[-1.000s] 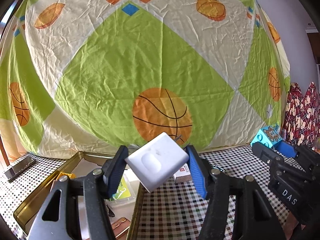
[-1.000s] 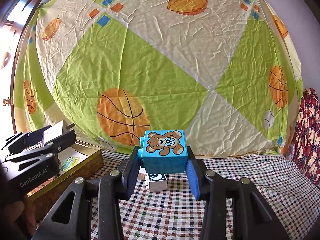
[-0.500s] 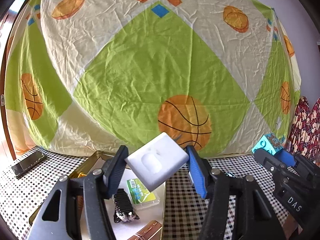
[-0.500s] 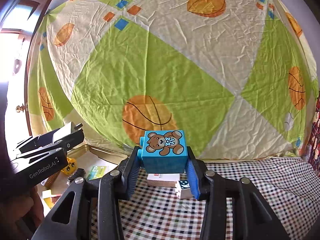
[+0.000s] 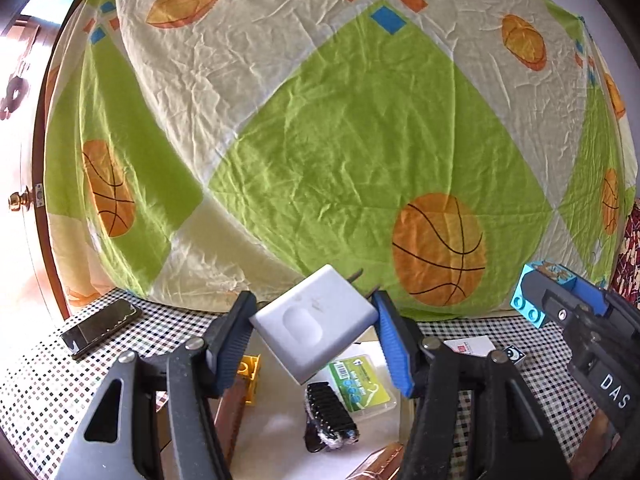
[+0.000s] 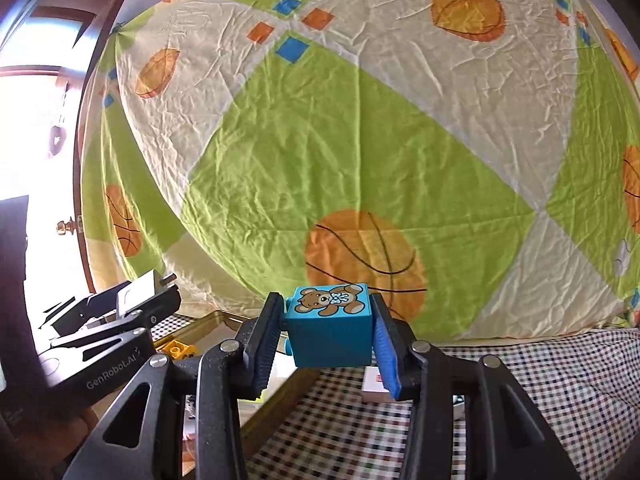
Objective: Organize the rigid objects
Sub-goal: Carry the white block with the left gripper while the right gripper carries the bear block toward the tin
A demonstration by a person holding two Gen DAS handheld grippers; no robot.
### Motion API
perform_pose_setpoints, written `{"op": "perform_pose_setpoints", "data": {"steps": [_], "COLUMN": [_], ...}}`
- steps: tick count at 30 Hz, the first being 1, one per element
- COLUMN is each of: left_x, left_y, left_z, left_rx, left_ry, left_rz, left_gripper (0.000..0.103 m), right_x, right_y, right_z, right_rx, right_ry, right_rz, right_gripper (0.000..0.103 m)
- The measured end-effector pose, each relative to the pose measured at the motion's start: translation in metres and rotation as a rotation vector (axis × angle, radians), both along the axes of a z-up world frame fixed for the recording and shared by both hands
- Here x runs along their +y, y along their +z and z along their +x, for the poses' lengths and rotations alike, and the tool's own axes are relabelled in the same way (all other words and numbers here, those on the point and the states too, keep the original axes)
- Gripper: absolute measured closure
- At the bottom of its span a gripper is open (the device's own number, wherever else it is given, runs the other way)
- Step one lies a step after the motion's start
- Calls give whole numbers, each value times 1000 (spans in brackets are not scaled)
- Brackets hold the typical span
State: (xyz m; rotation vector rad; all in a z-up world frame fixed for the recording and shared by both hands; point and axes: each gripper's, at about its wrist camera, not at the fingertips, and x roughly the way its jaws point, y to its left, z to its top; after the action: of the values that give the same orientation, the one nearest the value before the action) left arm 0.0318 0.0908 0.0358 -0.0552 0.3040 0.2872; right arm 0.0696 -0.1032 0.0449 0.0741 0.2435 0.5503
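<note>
My left gripper (image 5: 314,338) is shut on a white plug adapter (image 5: 312,326), tilted, held above the gold tin tray (image 6: 218,318). In the tray lie a yellow brick (image 5: 248,376), a green card packet (image 5: 360,386) and a black ridged object (image 5: 330,410). My right gripper (image 6: 326,344) is shut on a blue teddy-bear block (image 6: 330,330), held above the tray's right edge. The left wrist view shows the right gripper and block (image 5: 536,298) at the right. The right wrist view shows the left gripper with the adapter (image 6: 138,292) at the left.
A checkered tablecloth (image 6: 560,380) covers the table. A dark phone-like slab (image 5: 100,326) lies at the left. A white box (image 5: 468,346) and a small die-like cube (image 5: 514,354) lie right of the tray. A basketball-print sheet (image 5: 320,140) hangs behind.
Both grippers have moved left over the tray, each keeping its object. The tray's contents have come into view under them.
</note>
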Motion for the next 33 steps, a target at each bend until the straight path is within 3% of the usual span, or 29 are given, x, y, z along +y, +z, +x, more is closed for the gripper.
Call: {"op": "perform_pose_setpoints", "data": {"steps": [14,33], "left_x": [46,55], "left_y": [-9,-28], "left_z": [2,19], "left_rx": [98,228], "left_ry": [97,122], "left_rz": [-19,-5], "left_gripper": [43,43], "right_x": [54,101], "right_y": [-9,-30], "right_z": [11,27], "right_rx": [51,157], "right_ry": [103,192], "right_rz": [-34,-83], "right_gripper": [58,57]}}
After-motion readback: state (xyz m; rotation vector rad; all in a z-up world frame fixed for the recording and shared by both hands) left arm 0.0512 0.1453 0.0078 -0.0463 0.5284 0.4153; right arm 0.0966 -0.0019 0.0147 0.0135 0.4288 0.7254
